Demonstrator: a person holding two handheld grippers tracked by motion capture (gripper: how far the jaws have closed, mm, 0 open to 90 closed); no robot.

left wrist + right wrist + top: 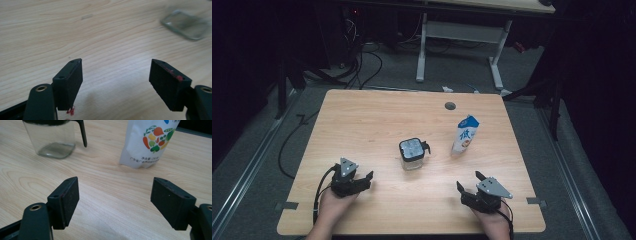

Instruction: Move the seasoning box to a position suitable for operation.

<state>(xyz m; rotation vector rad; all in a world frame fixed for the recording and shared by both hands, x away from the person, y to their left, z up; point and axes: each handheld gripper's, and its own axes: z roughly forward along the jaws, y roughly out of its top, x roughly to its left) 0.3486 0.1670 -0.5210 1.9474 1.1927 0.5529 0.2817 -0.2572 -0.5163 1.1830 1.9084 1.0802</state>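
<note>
A white-legged desk (459,31) and black cables (362,70) stand beyond the wooden table (362,125).

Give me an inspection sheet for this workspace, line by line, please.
Surface: light wooden table, a round grommet hole near its far edge.
Job's things: glass jar with a dark lid, mid-table, upright; white pouch printed with vegetables, standing to its right, apart from it.
Clutter: nothing seen.
Grippers: left gripper open, nothing between its fingers; right gripper open, likewise.
Cables: one trails from each gripper toward the person; more lie on the floor beyond the table.
Surroundings: dark room, grey floor, a white-legged desk behind.
</note>
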